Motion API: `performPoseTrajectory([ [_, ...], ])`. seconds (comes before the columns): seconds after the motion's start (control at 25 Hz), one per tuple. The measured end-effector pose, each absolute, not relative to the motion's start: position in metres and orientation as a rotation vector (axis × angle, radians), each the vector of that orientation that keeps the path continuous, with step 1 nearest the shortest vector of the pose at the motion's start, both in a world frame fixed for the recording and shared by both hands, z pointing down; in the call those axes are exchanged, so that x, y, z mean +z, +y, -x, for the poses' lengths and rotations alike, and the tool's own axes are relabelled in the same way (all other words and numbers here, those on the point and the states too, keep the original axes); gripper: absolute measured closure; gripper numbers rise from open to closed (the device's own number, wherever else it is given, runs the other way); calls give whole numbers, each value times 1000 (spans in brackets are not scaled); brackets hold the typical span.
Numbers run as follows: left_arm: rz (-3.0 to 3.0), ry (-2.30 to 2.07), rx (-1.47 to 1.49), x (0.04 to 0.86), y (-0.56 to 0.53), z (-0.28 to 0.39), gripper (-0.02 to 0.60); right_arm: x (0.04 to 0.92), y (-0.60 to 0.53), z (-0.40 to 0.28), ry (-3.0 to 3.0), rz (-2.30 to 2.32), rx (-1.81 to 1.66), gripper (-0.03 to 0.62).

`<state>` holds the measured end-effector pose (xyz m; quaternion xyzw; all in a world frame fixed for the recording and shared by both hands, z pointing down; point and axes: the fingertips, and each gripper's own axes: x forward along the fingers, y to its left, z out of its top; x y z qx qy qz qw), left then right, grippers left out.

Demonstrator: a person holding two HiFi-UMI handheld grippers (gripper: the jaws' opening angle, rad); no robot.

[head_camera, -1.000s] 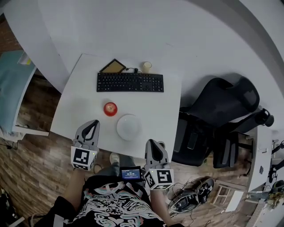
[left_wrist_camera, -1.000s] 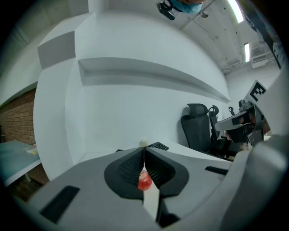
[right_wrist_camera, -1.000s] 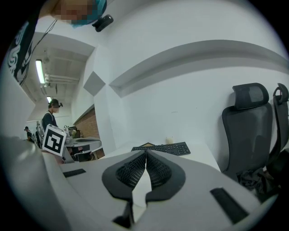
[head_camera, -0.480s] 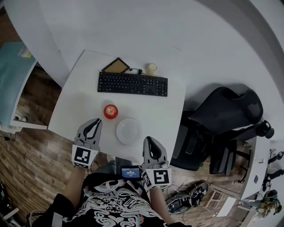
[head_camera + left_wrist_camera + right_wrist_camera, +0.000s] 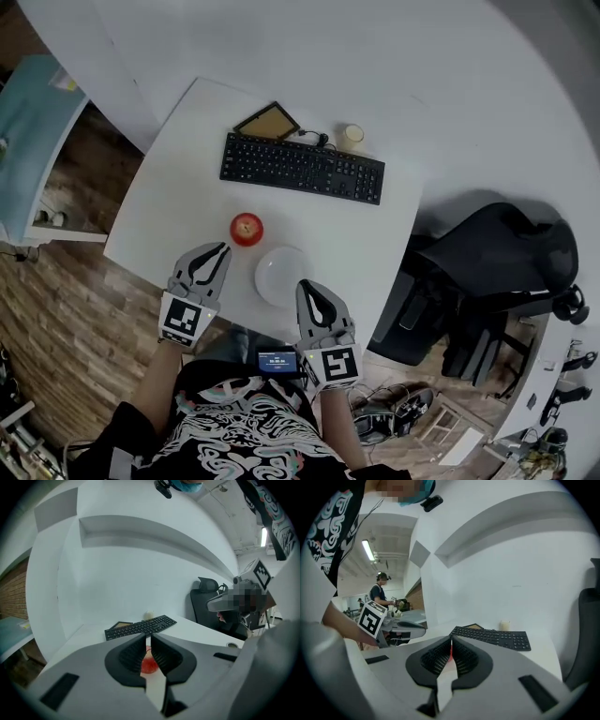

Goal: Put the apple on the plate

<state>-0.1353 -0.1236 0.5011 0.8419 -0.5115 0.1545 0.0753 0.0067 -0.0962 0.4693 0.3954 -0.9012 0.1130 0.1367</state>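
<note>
Left gripper (image 5: pixel 221 249): held over the near edge of the white desk (image 5: pixel 178 178), jaws drawn together to a thin slit. Nothing is clamped.
Right gripper (image 5: pixel 305 284): held level with the left one, jaws pressed together and holding nothing, tips at the near rim of the plate (image 5: pixel 284 277).
Apple (image 5: pixel 247 228): red, set on the desk just ahead of the left gripper's tips, untouched. It is glimpsed through that gripper's slit in the left gripper view.
Plate: white and round, directly ahead of the right gripper; the apple is seen beside it on the left gripper's side, not on it.
Keyboard (image 5: pixel 302 168): black, laid across the desk well beyond both grippers, past apple and plate.
Behind the keyboard: a dark-framed brown board (image 5: pixel 267 122) and a small cream cup (image 5: pixel 352 136).
Office chair (image 5: pixel 497 253): black, off the desk, out to the right gripper's right.
</note>
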Motion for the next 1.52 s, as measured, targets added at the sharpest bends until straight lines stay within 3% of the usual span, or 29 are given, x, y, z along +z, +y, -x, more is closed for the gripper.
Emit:
performPoseTrajectory([
  [0.08, -2506, -1491, 488, 509, -123, 134, 545, 479, -102, -2, -2611, -1075, 346, 563],
  [0.2, -2478, -1443, 525, 525, -125, 136, 470, 490, -113, 4, -2605, -1017, 373, 563],
  [0.36, -2464, -1397, 535, 541, -131, 136, 442, 504, -123, 14, -2571, -938, 304, 563],
  [1.0, -2566, -1142, 718, 591, -175, 113, 226, 548, -164, 42, -2564, -749, 435, 562],
  [1.52, -2548, -1064, 754, 619, -190, 104, 198, 565, -171, 36, -2543, -726, 495, 562],
])
